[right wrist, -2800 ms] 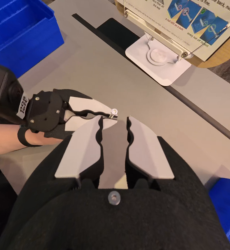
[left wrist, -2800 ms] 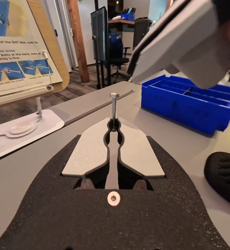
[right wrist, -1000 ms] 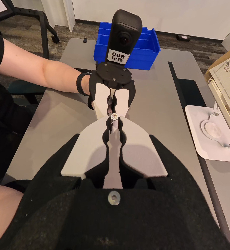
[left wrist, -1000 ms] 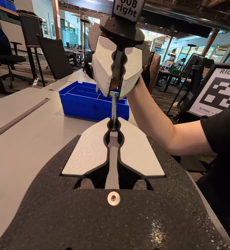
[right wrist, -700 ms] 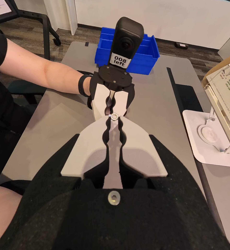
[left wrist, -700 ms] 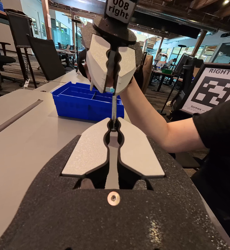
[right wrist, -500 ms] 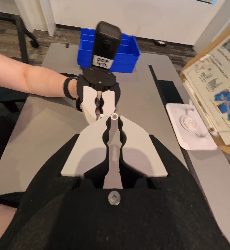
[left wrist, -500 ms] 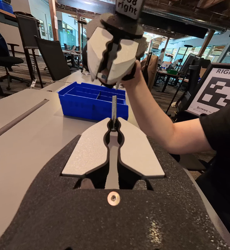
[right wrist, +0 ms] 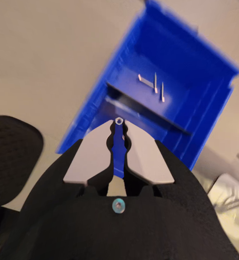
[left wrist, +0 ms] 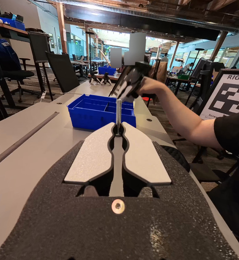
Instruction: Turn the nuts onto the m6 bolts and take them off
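Right hand-held gripper (right wrist: 119, 122) now pinches the nut (right wrist: 119, 121) clear of the bolt (left wrist: 118, 112), over the blue bin (right wrist: 172, 53); left hand-held gripper (left wrist: 118, 130) clamps the bare bolt upright. Removal done, drop next.

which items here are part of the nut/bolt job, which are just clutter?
In the job:
- bolt, upright in the left tongs
- nut, pinched in the right tongs
- blue bin under the nut, three loose bolts in its far compartment

Just lying about:
- sign with the black-and-white code
- office chairs
- second blue bin and spare grippers on the far table
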`<state>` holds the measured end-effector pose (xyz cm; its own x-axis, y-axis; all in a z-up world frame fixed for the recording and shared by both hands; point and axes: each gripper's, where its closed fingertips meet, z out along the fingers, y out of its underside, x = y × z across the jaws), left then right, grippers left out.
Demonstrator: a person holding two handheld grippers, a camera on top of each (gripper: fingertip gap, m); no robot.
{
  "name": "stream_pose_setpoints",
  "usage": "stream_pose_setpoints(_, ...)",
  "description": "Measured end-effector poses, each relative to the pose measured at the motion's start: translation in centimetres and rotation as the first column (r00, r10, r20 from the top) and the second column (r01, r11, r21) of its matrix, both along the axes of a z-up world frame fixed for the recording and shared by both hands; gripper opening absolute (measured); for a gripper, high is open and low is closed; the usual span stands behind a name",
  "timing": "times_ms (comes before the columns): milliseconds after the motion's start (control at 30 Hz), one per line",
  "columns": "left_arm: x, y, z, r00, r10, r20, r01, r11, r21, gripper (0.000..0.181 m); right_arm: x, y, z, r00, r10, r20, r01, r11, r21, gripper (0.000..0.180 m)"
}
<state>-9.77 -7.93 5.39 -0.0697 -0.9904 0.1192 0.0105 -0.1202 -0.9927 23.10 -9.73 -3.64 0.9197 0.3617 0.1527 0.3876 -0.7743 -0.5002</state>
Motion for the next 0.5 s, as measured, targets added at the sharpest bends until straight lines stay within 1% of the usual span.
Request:
stream_pose_setpoints(33,0.0,-0.1,0.3,1.000,-0.001,0.005,0.001,1.000,0.002,0.005,1.9,-0.7,-2.2,0.999,-0.052,0.004,0.052,0.997,-0.058,0.010)
stream_pose_setpoints(100,-0.1,-0.3,0.8,1.000,-0.003,0.018,0.003,1.000,-0.001,0.005,4.0,-1.4,-5.6,0.993,-0.114,-0.028,0.109,0.985,-0.133,0.010)
stream_pose_setpoints(200,-0.1,-0.6,1.5,0.999,-0.010,0.038,0.010,1.000,-0.004,0.005,5.7,-1.5,-8.9,0.984,-0.173,-0.034,0.163,0.967,-0.198,0.011)
stream_pose_setpoints(367,0.1,-1.0,1.8,0.999,-0.016,0.034,0.016,1.000,0.010,0.005,6.7,-1.7,-11.6,0.981,-0.195,0.010,0.191,0.943,-0.273,0.010)
stream_pose_setpoints(500,0.4,-1.4,1.9,0.999,-0.026,0.028,0.026,0.999,0.020,0.005,7.1,-1.9,-12.2,0.977,-0.212,-0.004,0.202,0.939,-0.277,0.010)
